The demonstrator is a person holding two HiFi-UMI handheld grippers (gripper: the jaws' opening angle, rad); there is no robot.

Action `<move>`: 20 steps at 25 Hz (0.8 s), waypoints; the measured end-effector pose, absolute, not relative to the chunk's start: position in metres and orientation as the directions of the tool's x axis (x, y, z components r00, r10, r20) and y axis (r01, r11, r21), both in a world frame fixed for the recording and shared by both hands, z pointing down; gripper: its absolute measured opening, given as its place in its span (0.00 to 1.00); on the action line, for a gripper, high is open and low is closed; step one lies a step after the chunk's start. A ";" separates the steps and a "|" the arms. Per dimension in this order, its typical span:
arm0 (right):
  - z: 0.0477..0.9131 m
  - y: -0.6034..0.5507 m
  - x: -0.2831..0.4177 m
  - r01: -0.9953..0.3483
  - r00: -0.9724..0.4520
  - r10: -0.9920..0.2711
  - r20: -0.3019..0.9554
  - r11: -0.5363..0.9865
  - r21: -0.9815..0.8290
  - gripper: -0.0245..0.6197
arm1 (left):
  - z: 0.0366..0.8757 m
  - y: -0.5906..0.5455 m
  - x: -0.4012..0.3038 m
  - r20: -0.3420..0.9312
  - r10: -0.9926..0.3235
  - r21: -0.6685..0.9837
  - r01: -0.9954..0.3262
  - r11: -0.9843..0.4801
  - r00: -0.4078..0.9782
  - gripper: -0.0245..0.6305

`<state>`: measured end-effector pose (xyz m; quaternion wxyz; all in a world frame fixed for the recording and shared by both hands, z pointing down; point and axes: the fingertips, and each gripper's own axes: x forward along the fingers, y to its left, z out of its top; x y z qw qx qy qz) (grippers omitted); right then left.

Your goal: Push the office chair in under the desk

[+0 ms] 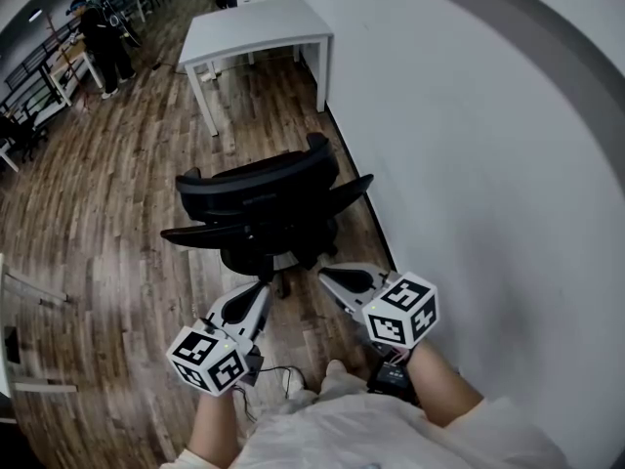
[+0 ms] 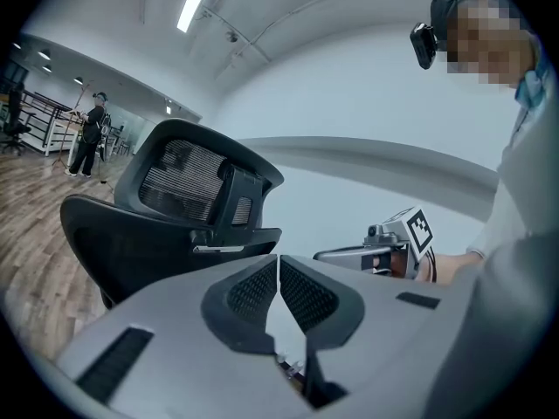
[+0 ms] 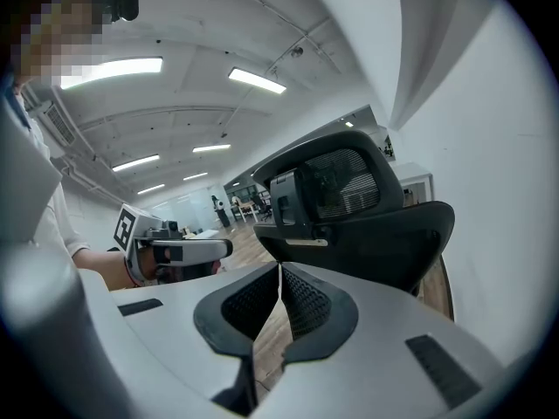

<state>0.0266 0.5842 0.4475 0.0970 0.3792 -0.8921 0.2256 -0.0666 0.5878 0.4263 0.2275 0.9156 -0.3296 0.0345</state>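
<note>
A black mesh-back office chair (image 1: 266, 206) stands on the wood floor, its back toward me, well short of the white desk (image 1: 256, 29) at the far end by the wall. My left gripper (image 1: 262, 295) is shut, empty, just behind the chair's left side. My right gripper (image 1: 325, 277) is shut too, empty, close behind the chair's right side. In the left gripper view the chair (image 2: 166, 225) fills the left, beyond the closed left gripper (image 2: 279, 260). In the right gripper view the chair (image 3: 349, 216) looms ahead of the closed right gripper (image 3: 280, 271). Contact with the chair is not visible.
A white wall (image 1: 469, 145) runs along the right, close to the chair and desk. A person (image 1: 105, 42) stands far back left near railings. A white table edge (image 1: 15, 301) sits at the left. A cable (image 1: 278, 374) lies on the floor near my feet.
</note>
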 end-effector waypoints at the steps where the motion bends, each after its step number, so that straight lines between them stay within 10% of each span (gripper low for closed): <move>1: 0.448 0.584 0.027 -0.719 -0.695 -0.631 0.344 0.612 -0.330 0.09 | 0.427 0.588 -0.066 0.214 -0.588 0.393 -0.620 -0.679 0.780 0.04; 20: 0.452 0.586 0.062 -0.685 -0.728 -0.594 0.342 0.647 -0.334 0.09 | 0.431 0.595 -0.026 0.229 -0.596 0.381 -0.634 -0.673 0.770 0.04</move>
